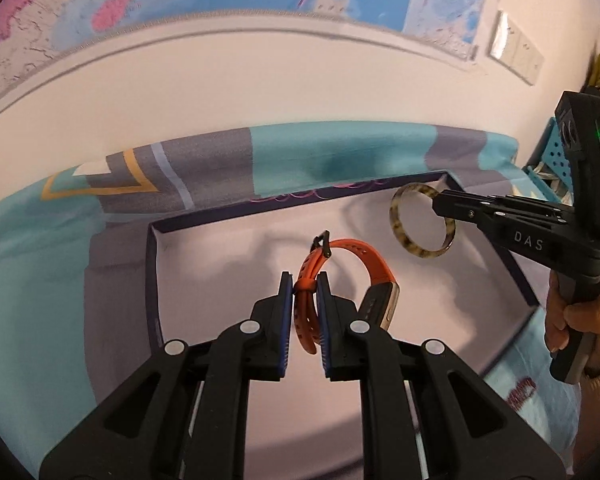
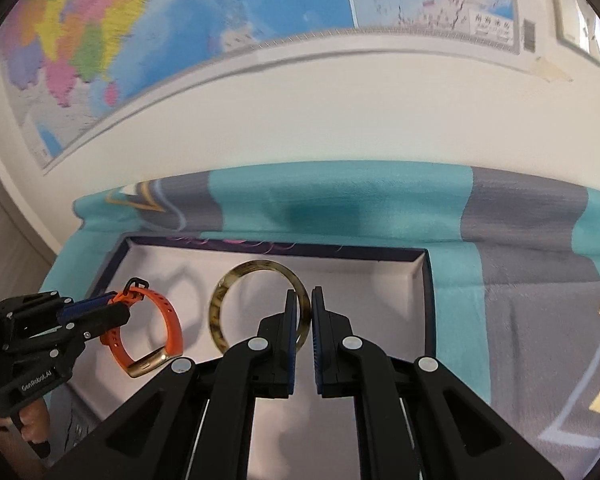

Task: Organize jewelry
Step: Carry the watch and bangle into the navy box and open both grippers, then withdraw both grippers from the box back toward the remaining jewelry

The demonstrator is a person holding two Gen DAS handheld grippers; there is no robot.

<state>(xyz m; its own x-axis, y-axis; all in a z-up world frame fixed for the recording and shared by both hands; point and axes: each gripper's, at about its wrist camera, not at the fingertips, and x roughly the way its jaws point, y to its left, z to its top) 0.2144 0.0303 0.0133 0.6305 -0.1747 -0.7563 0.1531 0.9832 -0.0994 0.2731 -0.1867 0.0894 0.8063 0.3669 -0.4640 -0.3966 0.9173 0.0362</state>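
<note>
Left gripper (image 1: 305, 292): black, blue-padded fingers pinched on the doubled strap of the orange watch.
Orange silicone-strap wristwatch with gold case (image 1: 354, 276): hangs from the left gripper's pads above the tray floor; buckle ahead of the fingertips, gold case to their right.
Right gripper (image 2: 311, 312): black, blue-padded fingers clamped on the rim of the bangle.
Mottled tortoiseshell round bangle (image 2: 220, 312): held upright in the right gripper, its loop reaching ahead and left of the fingertips, above the tray.
Shallow white-lined tray with dark navy walls (image 2: 429, 300): below and ahead of both grippers.
Teal and grey patterned cloth (image 2: 380, 208): under the tray, spreading beyond the fingertips.
Coloured wall map (image 2: 100, 40): on the white wall, far ahead and above.
Right hand (image 1: 576, 320): grips the right gripper's handle, right of the left gripper.
</note>
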